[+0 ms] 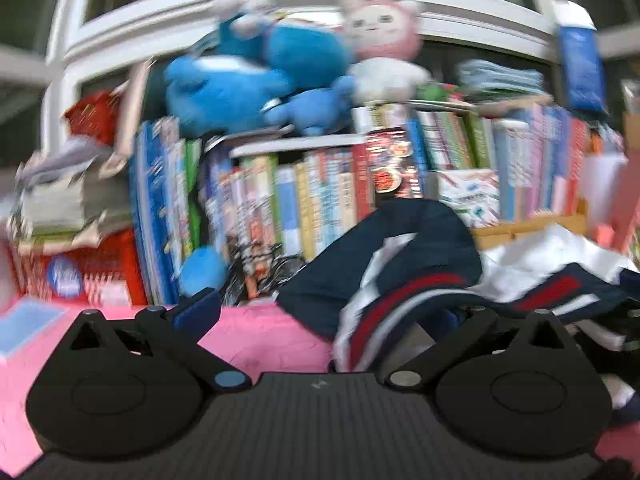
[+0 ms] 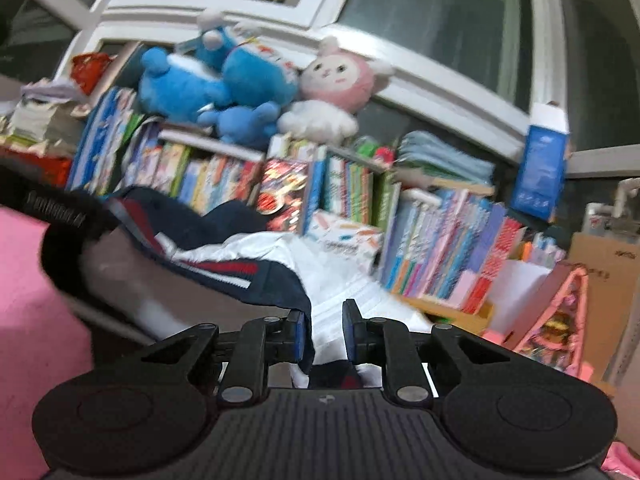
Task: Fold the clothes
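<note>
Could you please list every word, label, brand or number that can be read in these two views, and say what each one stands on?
None can be read with confidence.
White lettering on the black body of the left hand-held gripper, seen in the right wrist view: blurred, unreadable.
Spines of the colourful upright books: print blurred by motion.
Tall blue box: markings too small.
Brown cardboard box: dark print too blurred.
Small logo on the right hand-held gripper: a mark, not text.

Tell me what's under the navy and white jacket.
A pink surface shows beneath the jacket at its left edge. Whatever lies under the rest is covered by cloth.
</note>
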Tool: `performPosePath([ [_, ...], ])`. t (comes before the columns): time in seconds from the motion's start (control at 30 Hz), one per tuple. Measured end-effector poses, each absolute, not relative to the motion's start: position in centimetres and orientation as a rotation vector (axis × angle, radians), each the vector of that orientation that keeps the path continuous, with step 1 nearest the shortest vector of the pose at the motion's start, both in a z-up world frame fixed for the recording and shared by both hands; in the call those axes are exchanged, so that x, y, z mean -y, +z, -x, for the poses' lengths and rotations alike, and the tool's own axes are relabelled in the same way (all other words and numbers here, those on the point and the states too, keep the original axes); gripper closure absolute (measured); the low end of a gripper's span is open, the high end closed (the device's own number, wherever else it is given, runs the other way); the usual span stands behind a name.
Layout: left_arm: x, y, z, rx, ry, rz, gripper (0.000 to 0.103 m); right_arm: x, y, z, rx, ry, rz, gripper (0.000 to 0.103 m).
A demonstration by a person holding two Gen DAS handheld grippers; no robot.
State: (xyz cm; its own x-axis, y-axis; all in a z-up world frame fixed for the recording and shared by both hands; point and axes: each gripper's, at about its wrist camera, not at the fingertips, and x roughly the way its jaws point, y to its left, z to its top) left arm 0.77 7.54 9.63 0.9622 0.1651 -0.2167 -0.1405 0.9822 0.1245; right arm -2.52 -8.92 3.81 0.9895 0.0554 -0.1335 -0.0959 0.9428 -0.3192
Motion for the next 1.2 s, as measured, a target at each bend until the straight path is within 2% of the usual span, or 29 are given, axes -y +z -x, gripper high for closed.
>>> performPosePath([
  [0.03, -7.0, 9.4, -1.3, -0.24, 0.163, -0.15, 0.0, 8.3, 3.5, 2.1, -0.145, 0.087, 0.354, 0.08],
  [0.1, -6.2, 8.8, -2.3, -0.289, 0.195, -0.184, 0.0, 6.8, 2.6, 0.8, -0.196, 0.099, 0.4, 0.062],
  [0.13, -6.7, 9.0, -2.3, -0.293, 0.223, -0.151, 0.001, 6.1, 2.1, 0.2, -0.22, 0.103, 0.424, 0.048],
  [0.17, -7.2, 9.2, -2.4, -0.297, 0.25, -0.118, 0.002, 5.6, 1.6, -0.3, -0.237, 0.105, 0.448, 0.041],
  [0.3, -10.3, 10.2, -2.1, -0.299, 0.34, -0.011, 0.002, 4.7, 0.1, -1.2, -0.245, 0.045, 0.542, 0.04],
  [0.4, -12.0, 10.2, -1.2, -0.303, 0.33, -0.028, 0.002, 6.2, 1.0, -0.5, -0.22, 0.031, 0.455, 0.042],
  [0.53, -12.2, 10.3, 1.1, -0.282, 0.314, -0.073, 0.001, 7.3, 2.9, 2.2, -0.132, 0.017, 0.425, 0.071],
  [0.6, -12.5, 10.6, 2.3, -0.266, 0.303, -0.076, 0.0, 7.8, 4.0, 3.9, -0.09, 0.02, 0.424, 0.073],
  [0.67, -12.7, 10.9, 3.6, -0.25, 0.292, -0.079, 0.0, 8.3, 4.8, 5.4, -0.067, 0.01, 0.444, 0.061],
  [0.73, -13.0, 11.2, 4.8, -0.234, 0.281, -0.082, 0.0, 9.0, 5.0, 6.5, -0.066, 0.0, 0.468, 0.025],
  [0.8, -13.2, 11.5, 6.1, -0.226, 0.29, -0.092, 0.0, 9.6, 4.5, 7.2, -0.096, 0.022, 0.495, 0.017],
  [1.03, -16.4, 11.5, 9.0, -0.26, 0.404, -0.042, 0.0, 9.9, 1.7, 9.5, -0.204, 0.077, 0.513, 0.02],
  [1.13, -17.2, 10.6, 9.8, -0.299, 0.404, -0.035, 0.0, 10.1, 1.5, 10.1, -0.234, 0.098, 0.483, 0.042],
  [1.2, -17.3, 9.8, 10.7, -0.317, 0.399, -0.041, 0.0, 10.7, 1.9, 10.8, -0.241, 0.094, 0.444, 0.045],
])
